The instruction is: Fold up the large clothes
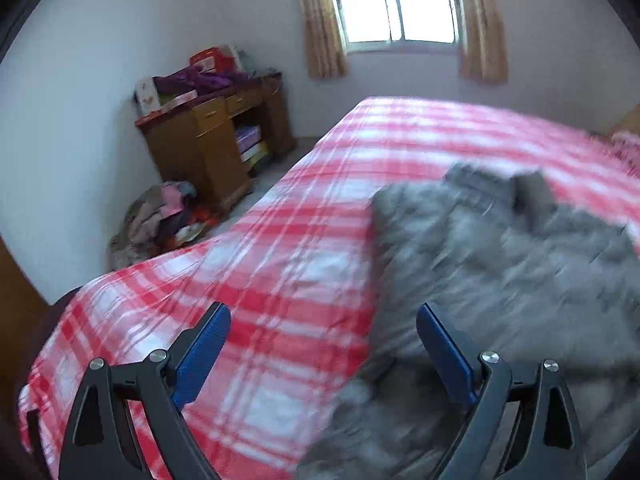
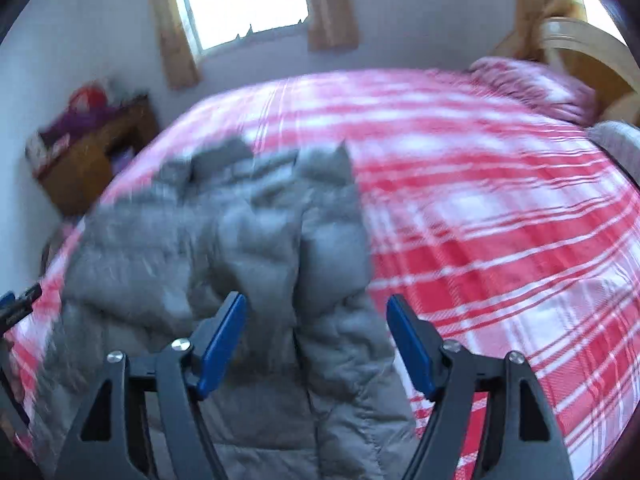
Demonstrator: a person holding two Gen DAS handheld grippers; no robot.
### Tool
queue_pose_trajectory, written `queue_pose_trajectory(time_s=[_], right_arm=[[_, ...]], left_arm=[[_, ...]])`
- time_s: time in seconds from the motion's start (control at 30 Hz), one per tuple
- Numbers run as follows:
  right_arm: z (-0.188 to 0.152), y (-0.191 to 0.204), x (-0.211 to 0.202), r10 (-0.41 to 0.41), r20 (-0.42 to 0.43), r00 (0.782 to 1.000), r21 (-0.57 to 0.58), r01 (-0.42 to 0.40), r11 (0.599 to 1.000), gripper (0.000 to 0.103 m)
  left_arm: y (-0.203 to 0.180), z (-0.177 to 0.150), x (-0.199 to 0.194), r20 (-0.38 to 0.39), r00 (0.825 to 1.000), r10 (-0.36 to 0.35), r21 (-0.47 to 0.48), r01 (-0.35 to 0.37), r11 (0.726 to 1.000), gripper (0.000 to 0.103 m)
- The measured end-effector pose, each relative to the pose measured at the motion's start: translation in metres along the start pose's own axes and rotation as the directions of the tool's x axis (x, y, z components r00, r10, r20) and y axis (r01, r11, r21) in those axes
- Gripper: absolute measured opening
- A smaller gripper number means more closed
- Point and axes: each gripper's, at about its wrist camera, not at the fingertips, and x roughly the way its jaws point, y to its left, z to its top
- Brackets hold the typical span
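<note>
Bed (image 1: 304, 216) covered by a red-and-white plaid sheet, filling most of both views. Grey padded jacket (image 2: 224, 240) lying spread on the sheet, blurred in both views; in the left wrist view it occupies the right half of the bed surface (image 1: 500, 264). Wooden cabinet (image 1: 216, 144) against the far wall beneath a curtained window (image 1: 396, 0), with a heap of clothes (image 1: 160, 216) on the floor beside it. Left hand-held gripper (image 1: 323, 320): jaws released, wide apart, holding nothing. Right hand-held gripper (image 2: 316, 312): jaws released above the jacket, holding nothing
</note>
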Motion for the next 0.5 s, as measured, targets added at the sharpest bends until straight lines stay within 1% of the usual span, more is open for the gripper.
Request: queue_pose_trajectory(time_s=[0.03,0.1,0.17,0.2,0.27,0.33,0.37,0.4,0.43,0.5], right_arm=[[0.006,0.006,-0.006,0.009,0.028,1.000,0.013,-0.009,1.000,0.071],[0.014,0.020,-0.005,0.058,0.043,0.997,0.003,-0.058,0.998,0.067],[0.020,0.042,0.008,0.081,0.024,0.996,-0.039,-0.080,0.996,0.065],[0.021,0.053,0.021,0.095,0.006,0.995,-0.049,-0.095,0.994,0.060],[0.019,0.062,0.043,0.097,-0.024,0.995,-0.046,-0.098,0.994,0.059],[0.013,0.071,0.070,0.087,-0.054,0.995,-0.072,-0.090,0.993,0.060],[0.008,0.072,0.076,0.078,-0.060,0.995,-0.083,-0.082,0.993,0.059],[0.004,0.073,0.087,0.057,-0.074,0.996,-0.097,-0.064,0.993,0.059],[0.000,0.071,0.093,0.055,-0.086,0.995,-0.096,-0.063,0.993,0.059],[-0.008,0.068,0.104,0.062,-0.100,0.993,-0.091,-0.071,0.993,0.058]], left_arm=[[-0.012,0.007,0.003,0.006,1.000,-0.022,0.003,0.022,1.000,0.094],[-0.035,0.012,0.014,0.001,0.999,-0.042,0.024,0.042,0.999,0.094],[-0.061,0.009,0.033,-0.031,0.999,-0.036,0.058,0.038,0.998,0.094],[-0.069,0.006,0.042,-0.046,0.998,-0.031,0.071,0.034,0.997,0.094],[-0.084,-0.003,0.059,-0.075,0.997,-0.011,0.100,0.018,0.995,0.094],[-0.091,-0.013,0.077,-0.106,0.994,0.031,0.125,-0.018,0.992,0.094],[-0.093,-0.019,0.084,-0.111,0.993,0.040,0.134,-0.025,0.991,0.094],[-0.094,-0.024,0.091,-0.118,0.992,0.040,0.141,-0.023,0.990,0.094],[-0.095,-0.029,0.094,-0.119,0.992,0.027,0.140,-0.010,0.990,0.095],[-0.093,-0.030,0.097,-0.127,0.992,0.022,0.134,-0.004,0.991,0.098]])
